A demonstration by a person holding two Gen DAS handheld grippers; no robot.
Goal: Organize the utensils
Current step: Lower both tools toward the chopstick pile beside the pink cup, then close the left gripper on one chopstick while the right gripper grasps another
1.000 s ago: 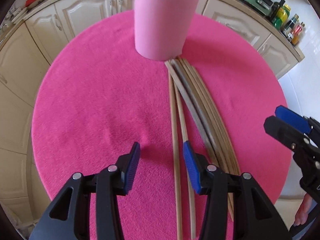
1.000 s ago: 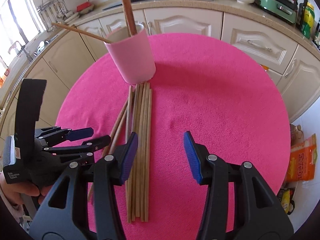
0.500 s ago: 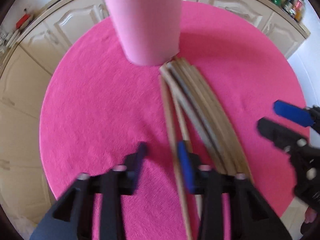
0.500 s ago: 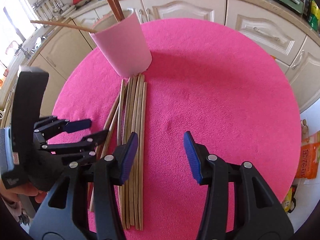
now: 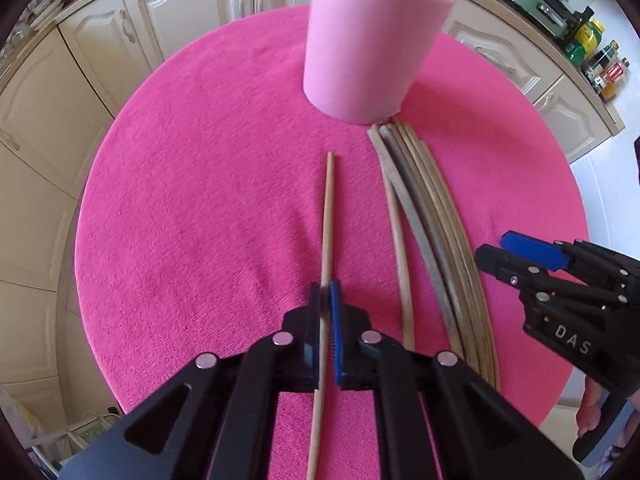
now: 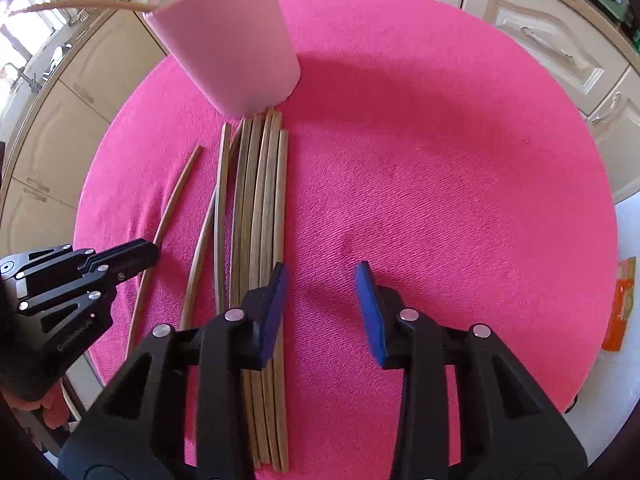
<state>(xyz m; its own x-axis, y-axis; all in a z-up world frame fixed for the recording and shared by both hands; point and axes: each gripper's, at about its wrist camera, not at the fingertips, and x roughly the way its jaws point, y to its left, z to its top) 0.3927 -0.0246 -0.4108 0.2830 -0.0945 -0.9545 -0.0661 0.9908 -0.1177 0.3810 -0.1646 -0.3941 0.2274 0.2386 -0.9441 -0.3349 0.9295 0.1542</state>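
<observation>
A single wooden chopstick [image 5: 327, 232] runs up the frame's centre, pinched between the closed pads of the left claw [image 5: 326, 300], pointing toward the pink cup [image 5: 368, 40] at top. The remaining chopsticks [image 6: 260, 208] lie bundled on the pink bench [image 6: 440, 160]; the right claw [image 6: 320, 304] gapes wide, empty, beside them.

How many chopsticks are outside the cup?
About 8: one chopstick clamped in the left gripper, two loose sticks beside it, roughly five in a bundle below the pink cup. Overlap may hide some.
</observation>
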